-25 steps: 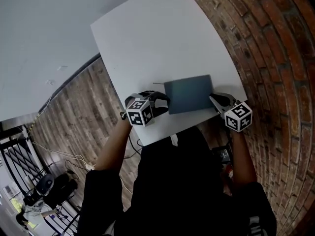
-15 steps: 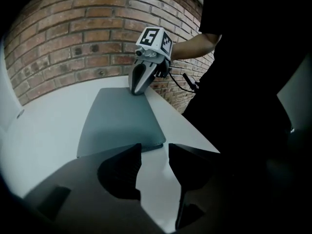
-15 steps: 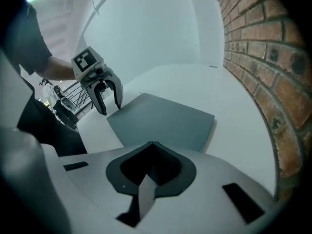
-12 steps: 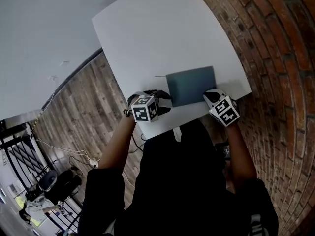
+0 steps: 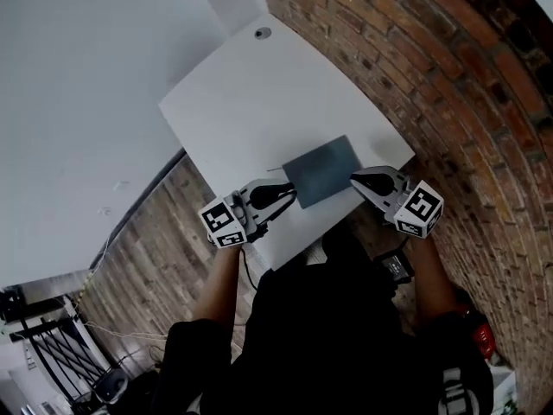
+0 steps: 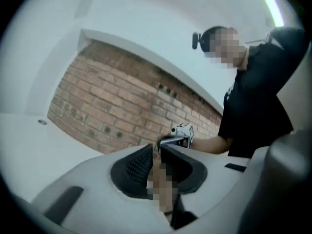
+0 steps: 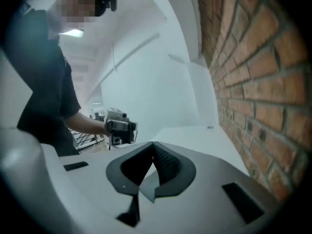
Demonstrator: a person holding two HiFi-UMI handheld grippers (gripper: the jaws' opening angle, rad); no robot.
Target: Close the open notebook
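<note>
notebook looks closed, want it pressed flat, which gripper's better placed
Probably right: the right gripper hangs by the notebook, jaws shut. The left gripper, equally near, has just been closing on nothing, jaws apart.

Dark grey-blue notebook [image 5: 321, 171], closed, flat on white table [image 5: 259, 102], near its front edge

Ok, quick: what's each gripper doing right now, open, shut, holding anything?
Left gripper: jaws have just been closing, a narrow gap is left, nothing between them.
Right gripper: shut, empty.
</note>
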